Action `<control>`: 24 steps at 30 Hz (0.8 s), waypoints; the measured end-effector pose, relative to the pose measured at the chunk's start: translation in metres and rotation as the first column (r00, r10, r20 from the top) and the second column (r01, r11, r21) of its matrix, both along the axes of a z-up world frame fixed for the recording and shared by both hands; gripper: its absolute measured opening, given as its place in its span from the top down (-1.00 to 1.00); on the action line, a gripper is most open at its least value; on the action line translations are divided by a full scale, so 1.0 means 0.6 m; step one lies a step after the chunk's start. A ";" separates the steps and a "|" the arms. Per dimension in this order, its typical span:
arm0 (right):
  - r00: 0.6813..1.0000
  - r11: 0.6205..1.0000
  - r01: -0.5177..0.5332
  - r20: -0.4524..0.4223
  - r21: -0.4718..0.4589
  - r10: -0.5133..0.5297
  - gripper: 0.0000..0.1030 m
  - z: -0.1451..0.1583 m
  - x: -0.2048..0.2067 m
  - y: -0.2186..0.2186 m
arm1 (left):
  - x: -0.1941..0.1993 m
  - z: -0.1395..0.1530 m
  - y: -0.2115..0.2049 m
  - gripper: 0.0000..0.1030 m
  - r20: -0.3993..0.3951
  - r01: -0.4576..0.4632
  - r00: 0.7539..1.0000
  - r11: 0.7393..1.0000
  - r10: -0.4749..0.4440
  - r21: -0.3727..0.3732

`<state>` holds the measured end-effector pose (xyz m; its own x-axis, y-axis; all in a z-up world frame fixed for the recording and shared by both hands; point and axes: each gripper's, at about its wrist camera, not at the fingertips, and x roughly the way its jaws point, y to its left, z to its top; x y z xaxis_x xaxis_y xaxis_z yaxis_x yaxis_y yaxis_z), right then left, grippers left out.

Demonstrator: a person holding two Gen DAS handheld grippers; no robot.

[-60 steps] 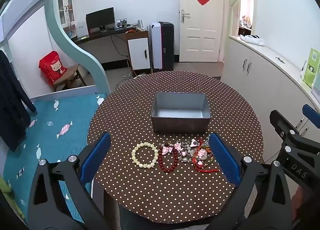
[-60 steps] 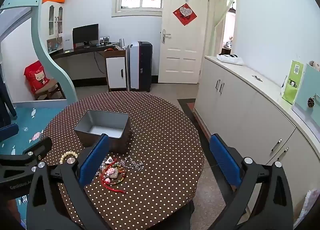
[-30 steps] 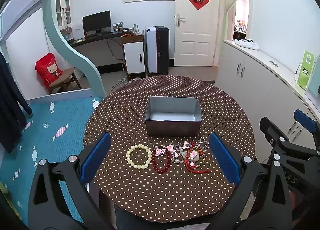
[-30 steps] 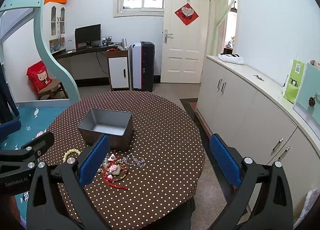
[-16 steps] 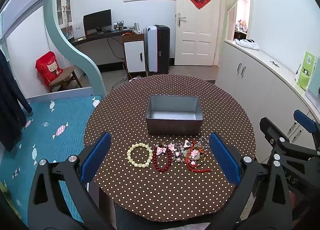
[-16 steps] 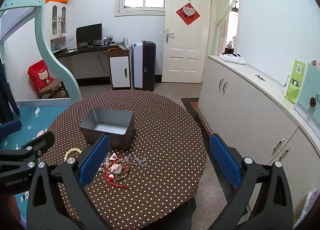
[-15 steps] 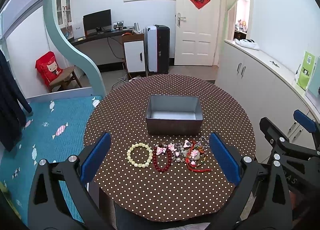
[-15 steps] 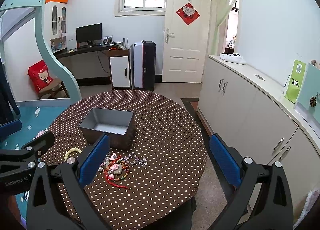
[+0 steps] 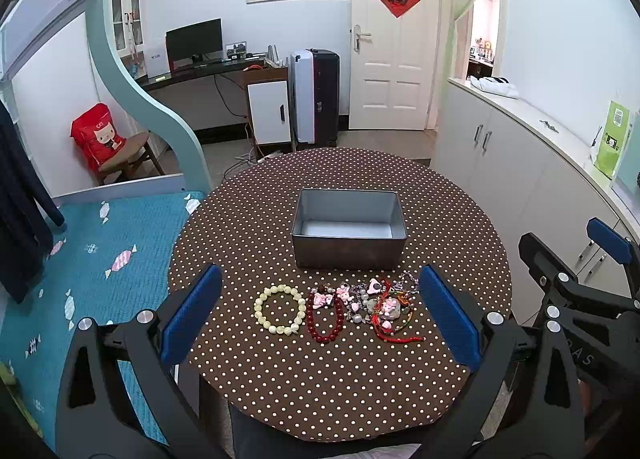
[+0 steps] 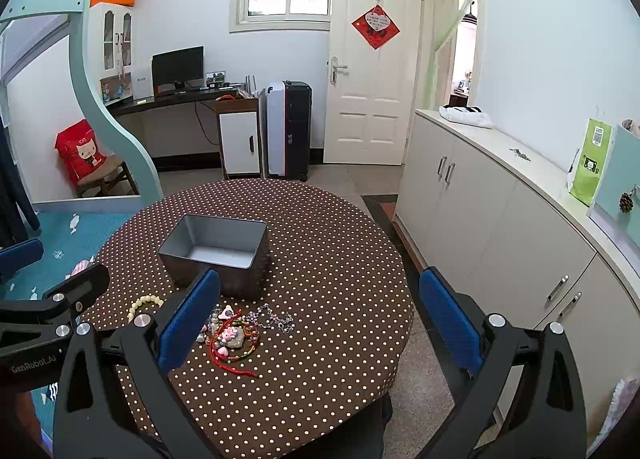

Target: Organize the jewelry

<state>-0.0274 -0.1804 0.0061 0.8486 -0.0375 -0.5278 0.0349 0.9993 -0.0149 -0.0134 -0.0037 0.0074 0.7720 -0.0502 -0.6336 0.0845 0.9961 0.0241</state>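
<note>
A grey metal tin (image 9: 347, 233) (image 10: 218, 253) stands open and empty in the middle of the round polka-dot table (image 9: 280, 379) (image 10: 340, 259). In front of it lie a cream bead bracelet (image 9: 279, 309) (image 10: 144, 305), a dark red bead bracelet (image 9: 325, 318), and a tangled heap of pink charms and red cord (image 9: 386, 309) (image 10: 234, 337). My left gripper (image 9: 320, 323) hangs open above the near table edge, with nothing between its blue pads. My right gripper (image 10: 320, 323) is open too, off to the table's right side, and shows in the left wrist view (image 9: 576, 259).
A white cabinet run (image 10: 500, 211) lines the right wall, close to the table. A bed with a teal cover (image 9: 80, 259) and a curved teal frame (image 9: 152, 111) sits at the left. Desk, monitor, suitcase and door stand at the far wall.
Both grippers have drawn back and up a little from the table over the last two seconds, so the tin and jewelry look slightly smaller. In the last half second nothing moved.
</note>
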 end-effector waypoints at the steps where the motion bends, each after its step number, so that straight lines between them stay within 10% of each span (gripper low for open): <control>1: 1.000 1.000 0.000 -0.001 0.001 0.000 -0.86 0.000 0.000 0.000 | 0.000 0.000 0.000 -0.91 0.000 0.000 1.000 1.000 0.000 0.000; 24: 1.000 1.000 0.003 -0.022 0.012 -0.003 -0.87 -0.007 0.008 -0.001 | 0.013 -0.014 -0.001 -0.91 -0.039 0.017 0.999 1.000 -0.017 -0.005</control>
<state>-0.0227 -0.1809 0.0021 0.8367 -0.0335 -0.5466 0.0375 0.9993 -0.0039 -0.0056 -0.0046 -0.0009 0.7460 -0.0665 -0.6626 0.1025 0.9946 0.0156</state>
